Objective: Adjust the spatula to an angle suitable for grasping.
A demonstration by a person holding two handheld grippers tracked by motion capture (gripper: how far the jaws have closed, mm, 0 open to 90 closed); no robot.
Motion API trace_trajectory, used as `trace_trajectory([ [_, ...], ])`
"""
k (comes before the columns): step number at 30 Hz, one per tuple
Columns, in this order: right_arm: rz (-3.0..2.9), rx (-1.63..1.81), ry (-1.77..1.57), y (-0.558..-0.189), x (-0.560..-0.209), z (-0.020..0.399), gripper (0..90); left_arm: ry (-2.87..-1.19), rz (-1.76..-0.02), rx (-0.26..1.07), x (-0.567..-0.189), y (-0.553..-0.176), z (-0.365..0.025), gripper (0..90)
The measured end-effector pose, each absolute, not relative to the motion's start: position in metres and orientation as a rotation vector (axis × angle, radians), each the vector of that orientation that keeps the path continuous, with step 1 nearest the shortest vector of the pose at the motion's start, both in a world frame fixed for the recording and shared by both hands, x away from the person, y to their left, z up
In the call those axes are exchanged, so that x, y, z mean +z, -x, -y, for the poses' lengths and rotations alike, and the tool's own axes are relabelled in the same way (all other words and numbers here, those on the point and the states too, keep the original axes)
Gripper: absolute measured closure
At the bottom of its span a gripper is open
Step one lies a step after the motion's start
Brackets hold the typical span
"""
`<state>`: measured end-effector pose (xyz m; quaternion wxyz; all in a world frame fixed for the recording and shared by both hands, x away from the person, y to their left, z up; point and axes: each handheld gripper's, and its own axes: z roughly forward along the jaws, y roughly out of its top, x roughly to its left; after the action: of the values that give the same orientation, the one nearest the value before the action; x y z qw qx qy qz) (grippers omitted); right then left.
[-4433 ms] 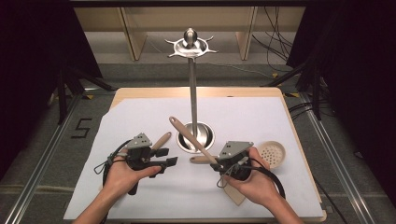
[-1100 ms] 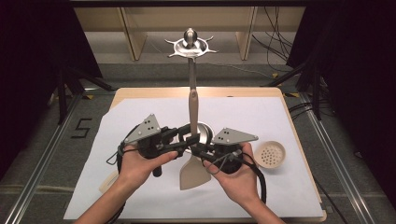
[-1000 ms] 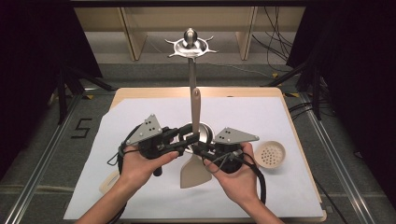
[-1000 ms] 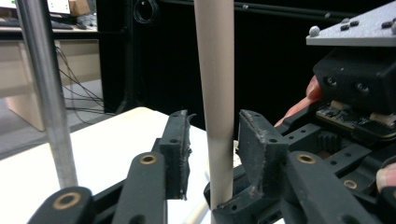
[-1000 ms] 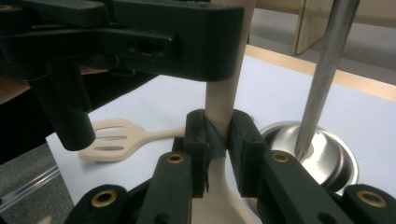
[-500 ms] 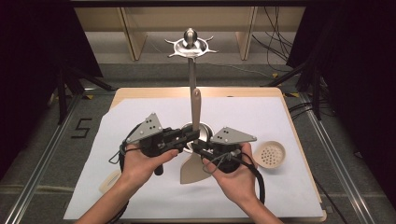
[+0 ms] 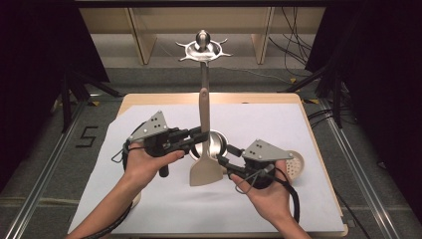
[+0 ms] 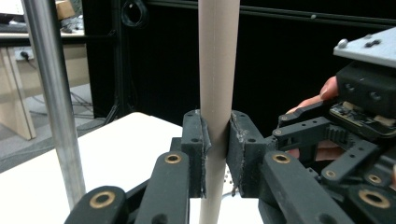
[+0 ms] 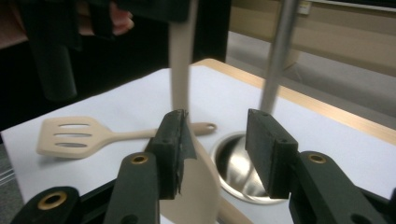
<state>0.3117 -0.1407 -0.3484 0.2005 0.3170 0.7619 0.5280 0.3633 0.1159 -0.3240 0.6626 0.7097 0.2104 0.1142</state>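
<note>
over the middle of the white sheet point(image 7: 164, 209), beside the steel stand point(image 7: 204, 89), the spatula point(image 7: 204, 149) hangs upright, blade down and handle up. the left gripper point(image 7: 198, 137) holds it by the handle: in the left gripper view both pads are pressed flat against the pale round shaft point(image 8: 215, 93), which passes straight up between them. the right gripper point(image 7: 224, 162) sits just beside the blade, and its jaws have just been opening; in the right gripper view they stand wide with nothing pinched between them, the spatula point(image 9: 180, 70) passing just left of the left pad and the stand's bowl-shaped base point(image 9: 240, 170) behind.

the spatula looks light and stiff, wood or a wood-coloured plastic, so it should not sag or bend in a single grip. the handle is smooth and round, which i judge makes it prone to twist or slide down between flat pads, the more so as the wide blade hangs below the hold. a grip mid-handle, square across the shaft, seems safest; the thin blade edge is a poor place to pinch. it does not look fragile.

a slotted spatula point(image 9: 88, 137) lies flat on the sheet farther off, and a round perforated piece point(image 7: 294, 164) rests near the right hand point(image 7: 271, 191).
</note>
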Motion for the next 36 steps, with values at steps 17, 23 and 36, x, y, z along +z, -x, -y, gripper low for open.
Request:
trace_trajectory([
  [17,-2.096,1.335,-1.019,-0.325,-0.389,0.189,56.9,-1.612,-0.442,0.266,-0.306,-0.382,-0.114,76.9],
  [23,-2.109,1.336,-1.070,-0.323,-0.393,0.188,56.8,-1.617,-0.440,0.270,-0.302,-0.386,-0.112,76.9],
  [36,-2.111,1.340,-1.109,-0.322,-0.390,0.191,56.7,-1.628,-0.455,0.268,-0.297,-0.399,-0.110,76.9],
])
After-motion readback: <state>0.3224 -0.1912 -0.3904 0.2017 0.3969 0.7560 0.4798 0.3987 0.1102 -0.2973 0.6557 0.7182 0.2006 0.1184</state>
